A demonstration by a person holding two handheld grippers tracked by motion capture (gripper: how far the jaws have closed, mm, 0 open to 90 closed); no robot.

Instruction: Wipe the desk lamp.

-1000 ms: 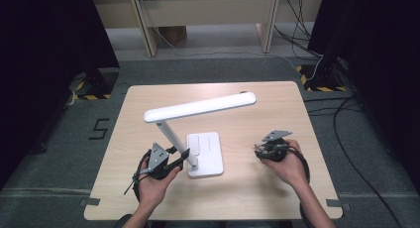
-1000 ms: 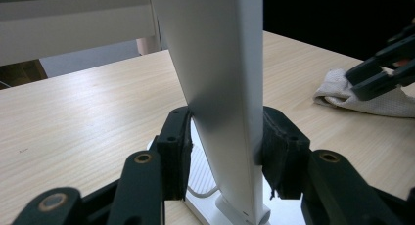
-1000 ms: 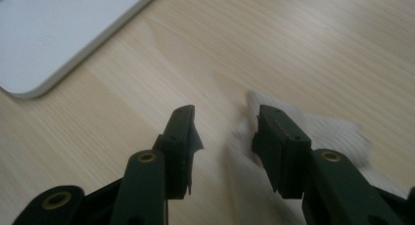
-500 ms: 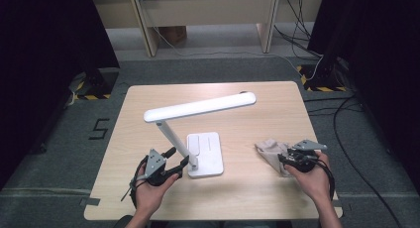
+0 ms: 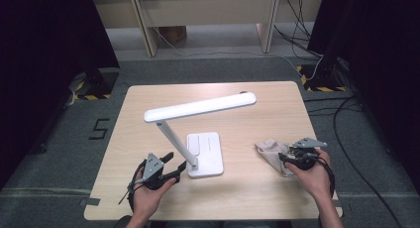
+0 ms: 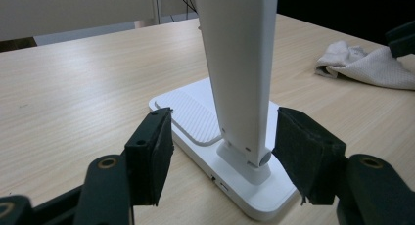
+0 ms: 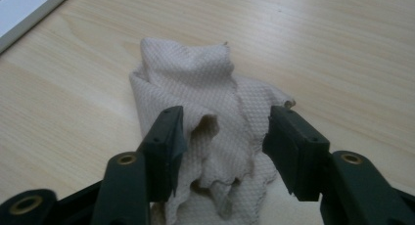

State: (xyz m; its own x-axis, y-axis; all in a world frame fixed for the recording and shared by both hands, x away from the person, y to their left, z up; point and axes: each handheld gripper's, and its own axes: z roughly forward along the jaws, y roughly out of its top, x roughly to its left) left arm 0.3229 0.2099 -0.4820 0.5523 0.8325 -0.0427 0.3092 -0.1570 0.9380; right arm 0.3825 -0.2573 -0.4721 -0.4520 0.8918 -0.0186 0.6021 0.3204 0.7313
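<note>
Clearly, the white desk lamp (image 5: 203, 139) stands at the centre of the frame, its stem (image 6: 240, 68) between the left gripper (image 6: 222, 151) jaws, which have just been opening and stand apart from it. At lower right, the crumpled beige cloth (image 7: 210, 112) lies on the table (image 5: 148, 104); the right gripper (image 7: 222, 142) jaws, also just opening, straddle it without pressing. The right gripper view shows its waffle weave.

Light wooden counter (image 5: 277, 96) sits on grey carpet (image 5: 208, 69), a black "5" (image 5: 99, 129) marked at its left; black curtains (image 5: 44, 49) hang both sides, yellow-black hazard tape (image 5: 317, 72) runs below, cables (image 5: 346, 114) trail right, pale furniture legs (image 5: 143, 25) stand behind
</note>
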